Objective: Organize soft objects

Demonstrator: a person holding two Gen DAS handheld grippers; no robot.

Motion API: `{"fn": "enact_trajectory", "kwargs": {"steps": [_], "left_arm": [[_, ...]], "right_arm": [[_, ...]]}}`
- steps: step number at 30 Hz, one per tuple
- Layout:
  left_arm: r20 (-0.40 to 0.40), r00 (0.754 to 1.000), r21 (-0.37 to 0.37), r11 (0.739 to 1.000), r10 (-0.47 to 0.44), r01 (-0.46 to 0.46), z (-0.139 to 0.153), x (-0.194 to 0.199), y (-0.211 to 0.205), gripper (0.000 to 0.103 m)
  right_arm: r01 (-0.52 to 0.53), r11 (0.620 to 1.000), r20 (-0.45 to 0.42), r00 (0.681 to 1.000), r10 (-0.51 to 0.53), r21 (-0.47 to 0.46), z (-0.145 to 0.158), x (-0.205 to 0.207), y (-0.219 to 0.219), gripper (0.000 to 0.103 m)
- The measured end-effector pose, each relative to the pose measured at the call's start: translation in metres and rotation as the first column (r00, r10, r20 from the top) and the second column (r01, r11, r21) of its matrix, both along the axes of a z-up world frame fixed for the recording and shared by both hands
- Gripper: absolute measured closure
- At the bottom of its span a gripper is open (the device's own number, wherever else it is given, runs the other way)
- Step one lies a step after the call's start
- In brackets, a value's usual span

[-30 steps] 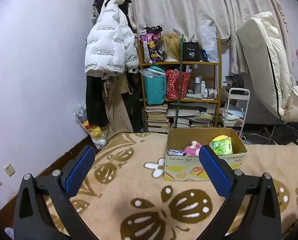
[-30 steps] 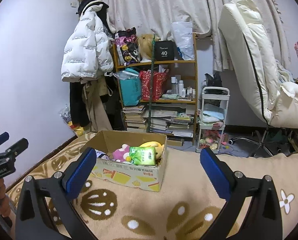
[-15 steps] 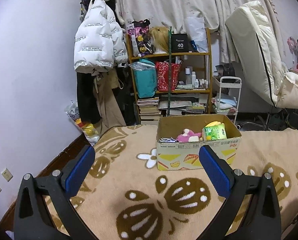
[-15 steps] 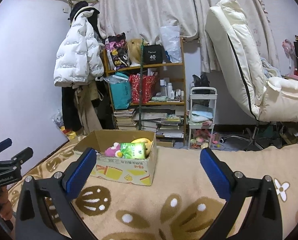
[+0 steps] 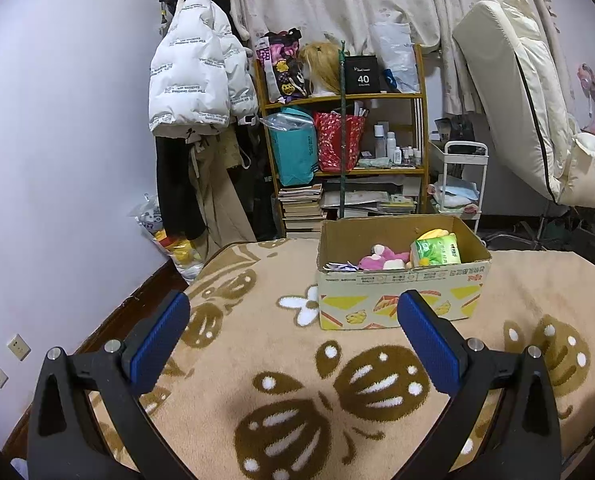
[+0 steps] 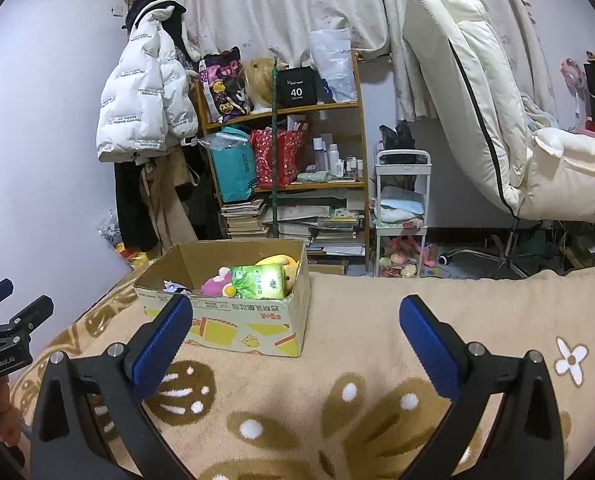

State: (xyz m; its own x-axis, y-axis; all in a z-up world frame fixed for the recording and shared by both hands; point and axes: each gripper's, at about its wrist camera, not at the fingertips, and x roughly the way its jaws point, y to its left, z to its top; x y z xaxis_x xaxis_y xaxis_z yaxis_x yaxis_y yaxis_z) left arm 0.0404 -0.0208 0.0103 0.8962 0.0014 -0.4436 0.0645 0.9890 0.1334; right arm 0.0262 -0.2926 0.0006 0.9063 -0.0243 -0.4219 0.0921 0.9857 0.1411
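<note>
An open cardboard box [image 5: 401, 292] stands on the tan patterned blanket [image 5: 281, 392]. It holds a green tissue pack [image 5: 436, 251], a pink plush toy [image 5: 377, 259], a yellow plush [image 5: 431, 234] and a crumpled bit of paper or cloth [image 5: 339, 266]. My left gripper [image 5: 293, 334] is open and empty, held above the blanket in front of the box. My right gripper [image 6: 295, 334] is open and empty, to the right of the box [image 6: 233, 320], where the tissue pack [image 6: 259, 284] also shows. The left gripper [image 6: 1, 328] appears at the far left of the right wrist view.
A wooden shelf [image 5: 349, 168] packed with bags, books and bottles stands behind the bed. A white puffer jacket [image 5: 197, 80] hangs on the left. A white trolley [image 6: 401, 216] and a cream recliner chair [image 6: 497, 128] stand on the right.
Both grippers have drawn back from the box and risen slightly; the box now sits further off in both views. Both stay open and empty.
</note>
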Motion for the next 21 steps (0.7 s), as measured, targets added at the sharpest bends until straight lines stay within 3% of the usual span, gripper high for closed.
{"fn": "enact_trajectory", "kwargs": {"steps": [21], "left_arm": [[0.021,1.000,0.001,1.000,0.023,-0.023,0.0024,-0.0024,0.0042,0.001]], "right_arm": [[-0.004,1.000,-0.004,1.000,0.004,-0.004,-0.0004,0.0004,-0.0002,0.000]]}}
